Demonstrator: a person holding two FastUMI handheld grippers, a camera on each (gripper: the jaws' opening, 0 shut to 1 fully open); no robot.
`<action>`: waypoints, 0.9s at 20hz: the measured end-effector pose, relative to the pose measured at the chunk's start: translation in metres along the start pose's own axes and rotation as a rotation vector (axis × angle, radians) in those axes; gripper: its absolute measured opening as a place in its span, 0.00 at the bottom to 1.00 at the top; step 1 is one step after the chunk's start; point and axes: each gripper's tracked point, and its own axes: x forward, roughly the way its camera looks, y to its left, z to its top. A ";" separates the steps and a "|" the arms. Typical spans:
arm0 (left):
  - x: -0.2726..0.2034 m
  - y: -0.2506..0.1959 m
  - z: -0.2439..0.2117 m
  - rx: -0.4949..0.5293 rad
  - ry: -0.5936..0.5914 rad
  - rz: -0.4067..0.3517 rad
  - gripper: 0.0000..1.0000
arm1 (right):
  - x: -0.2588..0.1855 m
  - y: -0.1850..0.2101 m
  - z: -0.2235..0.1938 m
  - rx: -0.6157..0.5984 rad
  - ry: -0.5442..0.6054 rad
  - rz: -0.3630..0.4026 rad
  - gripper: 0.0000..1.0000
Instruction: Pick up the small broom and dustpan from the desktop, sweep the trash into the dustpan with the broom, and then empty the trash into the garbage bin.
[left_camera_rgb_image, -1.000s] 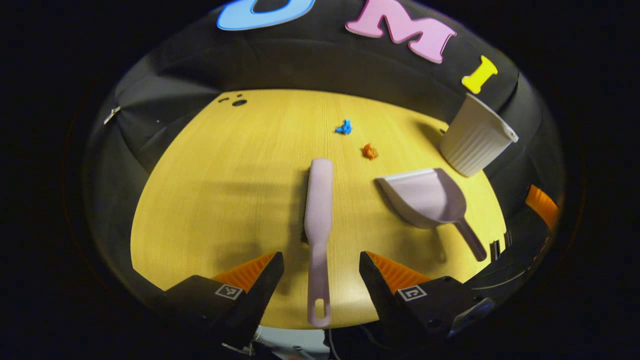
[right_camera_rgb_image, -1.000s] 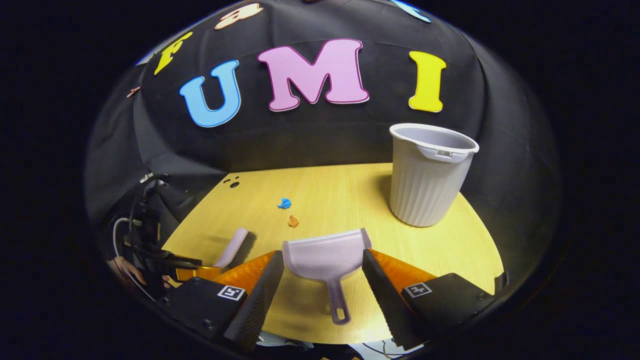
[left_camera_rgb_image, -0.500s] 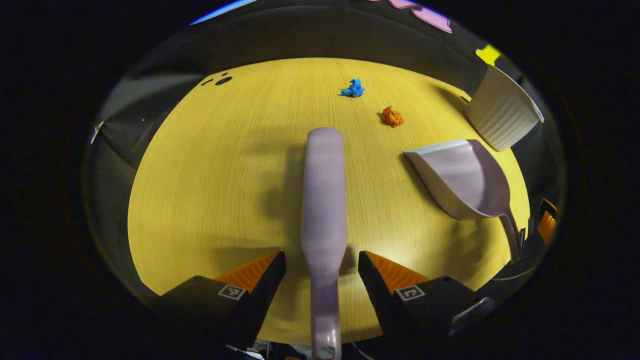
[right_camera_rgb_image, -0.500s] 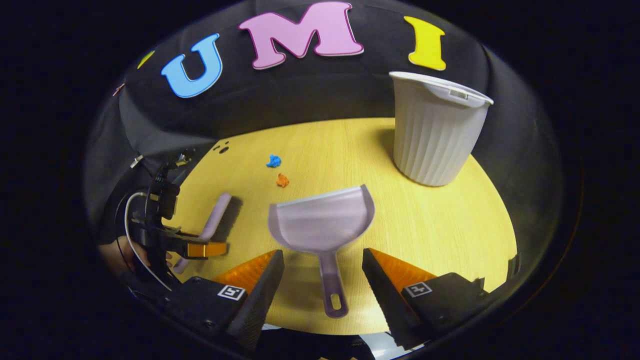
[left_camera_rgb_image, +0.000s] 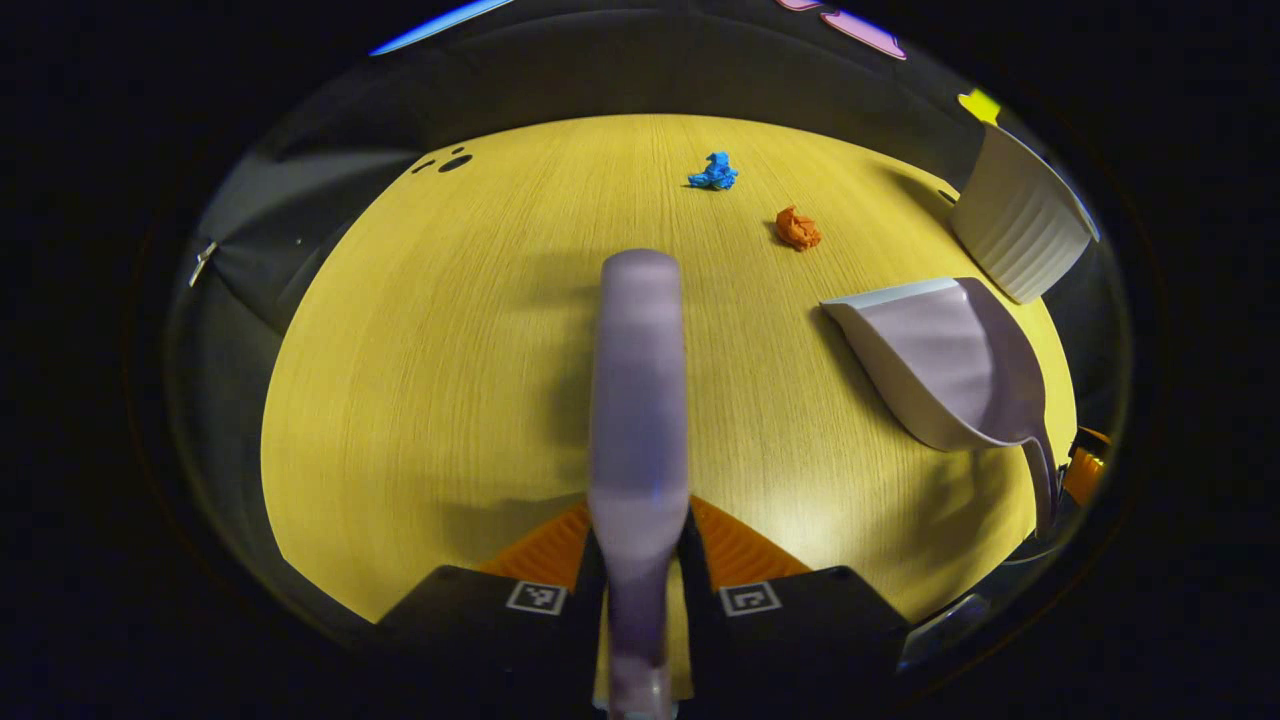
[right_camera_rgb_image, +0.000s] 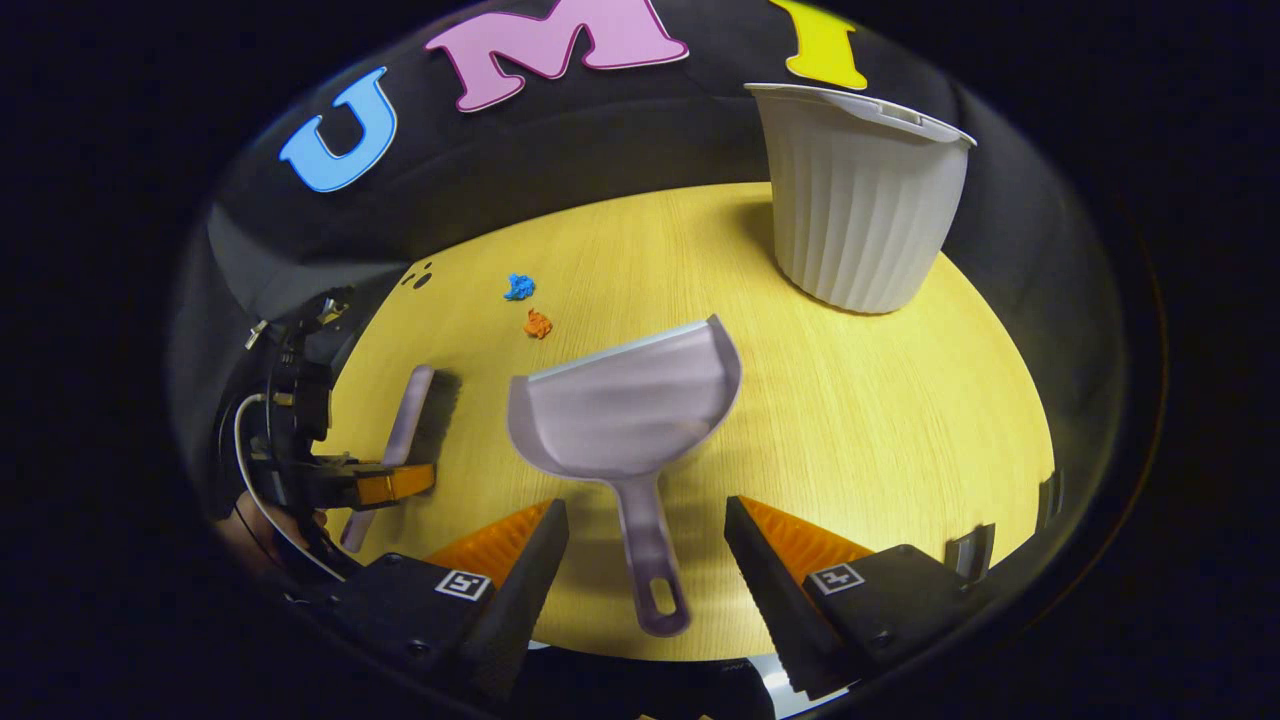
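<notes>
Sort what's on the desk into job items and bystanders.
Job items: small broom, clamped in the left tool; dustpan, its handle between the open right tool; blue scrap; orange scrap; garbage bin.
Bystanders: desktop holes.

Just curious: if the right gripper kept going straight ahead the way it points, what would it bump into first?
Probably the dustpan: its handle already lies between the open right gripper fingers, pan just ahead. Depth is hard to judge.

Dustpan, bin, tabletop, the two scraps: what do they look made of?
Dustpan: likely moulded plastic, pale lilac, smooth with a soft sheen.
Bin: probably plastic too, off-white, matte, vertical ribs down its wall.
Tabletop: wood-look surface, yellow with fine straight grain; laminate or real wood, can't tell.
Blue scrap and orange scrap: crumpled, look like paper.
</notes>
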 end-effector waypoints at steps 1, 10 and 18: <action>0.001 0.000 0.000 -0.003 -0.021 -0.003 0.33 | 0.001 0.000 -0.003 -0.003 0.012 0.001 0.99; -0.033 0.011 -0.006 -0.019 -0.256 -0.030 0.25 | 0.004 -0.007 -0.021 0.047 0.092 -0.032 0.99; -0.080 0.054 -0.043 -0.125 -0.286 0.043 0.25 | 0.043 -0.014 -0.038 0.029 0.203 -0.075 0.99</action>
